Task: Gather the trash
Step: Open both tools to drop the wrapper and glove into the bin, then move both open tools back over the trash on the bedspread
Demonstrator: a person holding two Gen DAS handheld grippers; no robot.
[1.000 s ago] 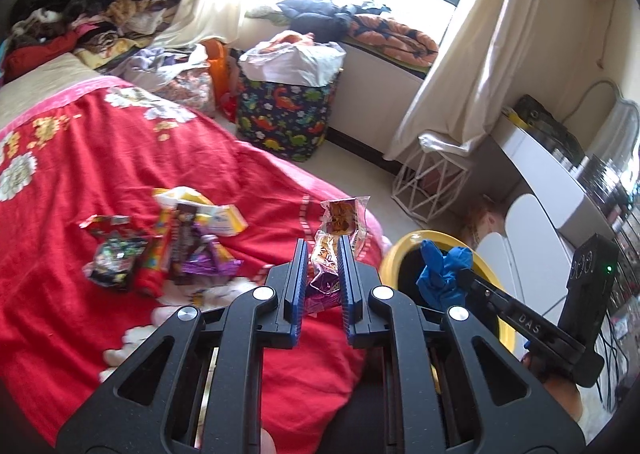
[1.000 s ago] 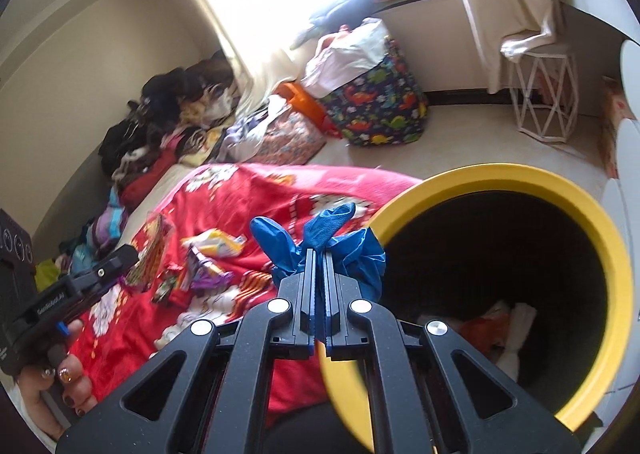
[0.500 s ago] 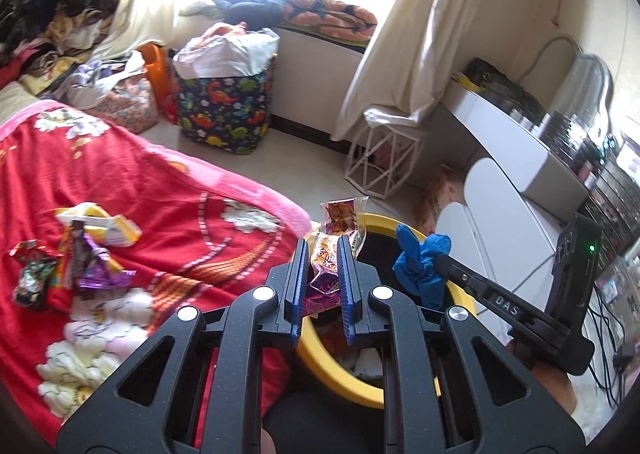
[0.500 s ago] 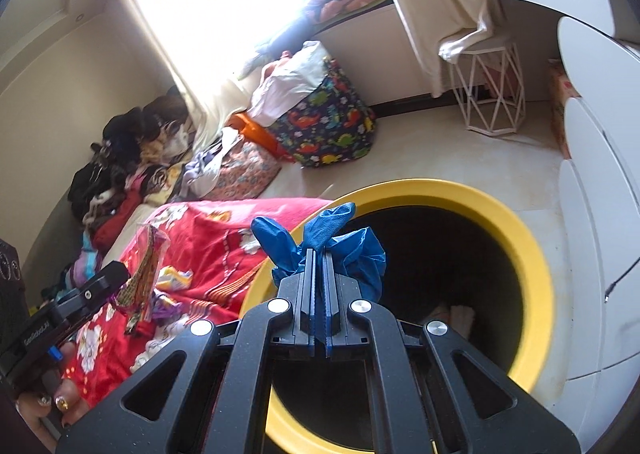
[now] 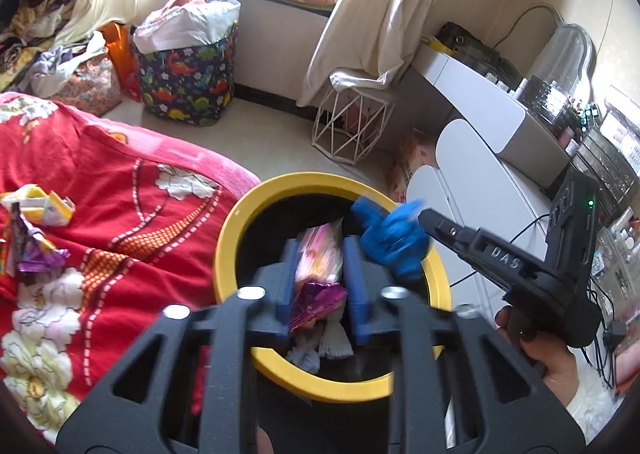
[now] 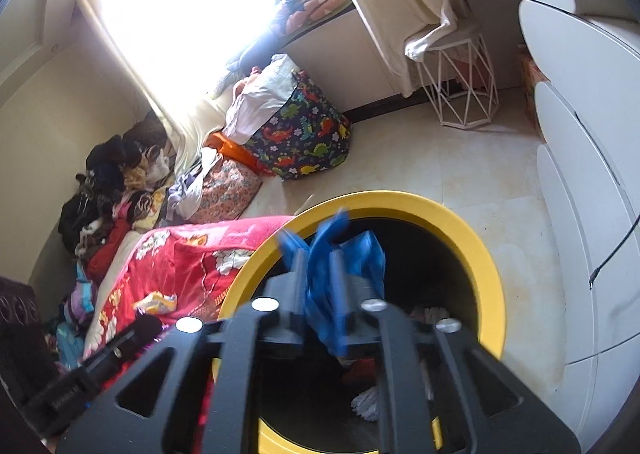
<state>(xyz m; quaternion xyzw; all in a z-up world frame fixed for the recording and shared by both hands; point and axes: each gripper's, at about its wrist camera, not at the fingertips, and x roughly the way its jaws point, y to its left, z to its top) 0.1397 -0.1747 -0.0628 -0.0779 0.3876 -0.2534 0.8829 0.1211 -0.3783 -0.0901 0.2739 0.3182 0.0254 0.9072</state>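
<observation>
A yellow-rimmed bin [image 5: 240, 213] stands on the floor beside the red bed; it also shows in the right wrist view [image 6: 460, 221]. My left gripper [image 5: 319, 250] is over the bin with its jaws parted, and a pink and purple snack wrapper [image 5: 320, 266] sits loose between them. My right gripper [image 6: 319, 254] is also over the bin with jaws parted, and a blue glove [image 6: 340, 266] hangs blurred between them; the glove shows in the left wrist view [image 5: 392, 234] too. More wrappers [image 5: 32, 221] lie on the bed.
The red floral blanket [image 5: 100, 193] covers the bed at left. A dinosaur-print hamper [image 5: 184, 81] and a white wire stool [image 5: 352, 125] stand by the window. White rounded furniture [image 6: 580, 133] stands right of the bin. Trash lies inside the bin [image 6: 368, 398].
Both grippers have moved over the bin and tilted down. Both sets of jaws have opened, and the wrapper and the glove are blurred, coming loose.
</observation>
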